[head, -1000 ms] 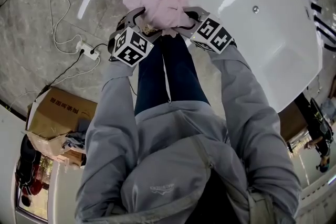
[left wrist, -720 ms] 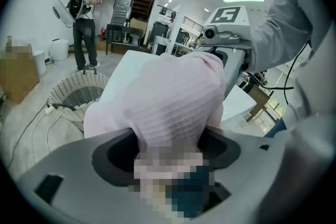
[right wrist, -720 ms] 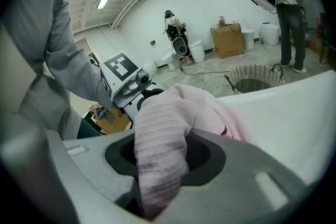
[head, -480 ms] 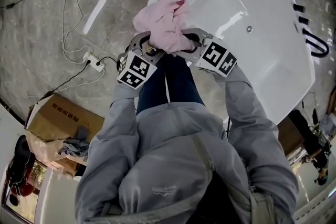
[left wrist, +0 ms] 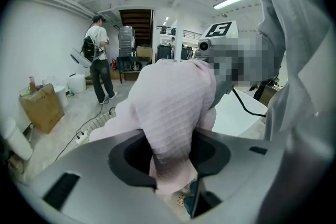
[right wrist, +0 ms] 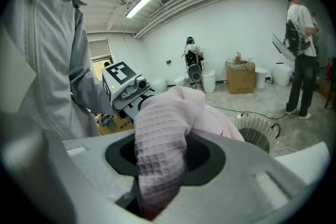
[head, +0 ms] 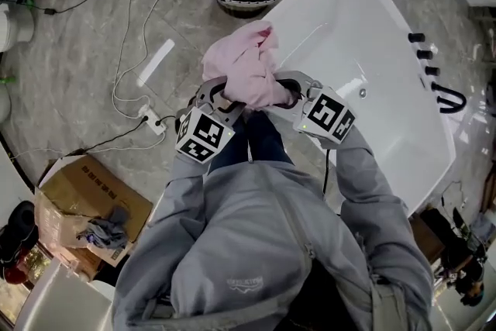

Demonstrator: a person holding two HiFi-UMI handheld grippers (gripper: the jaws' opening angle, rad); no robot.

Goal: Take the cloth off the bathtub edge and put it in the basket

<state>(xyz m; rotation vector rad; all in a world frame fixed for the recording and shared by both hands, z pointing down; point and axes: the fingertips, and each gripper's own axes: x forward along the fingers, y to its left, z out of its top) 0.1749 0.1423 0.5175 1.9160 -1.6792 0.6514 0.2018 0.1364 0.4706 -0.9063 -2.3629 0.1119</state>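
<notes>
**Cloth being held up by both grippers**

Pink waffle-weave cloth (head: 246,64) is hanging bunched between the two grippers, raised in front of the person over the near corner of the white bathtub (head: 372,50). The left gripper (head: 223,97) is pinching one fold, its fingers having just been closing on the fabric. The right gripper (head: 288,93) is clenching another fold just beside it. The round basket (head: 240,5) is standing on the stone floor (head: 93,27) beyond the tub's end, apart from the cloth.
</notes>
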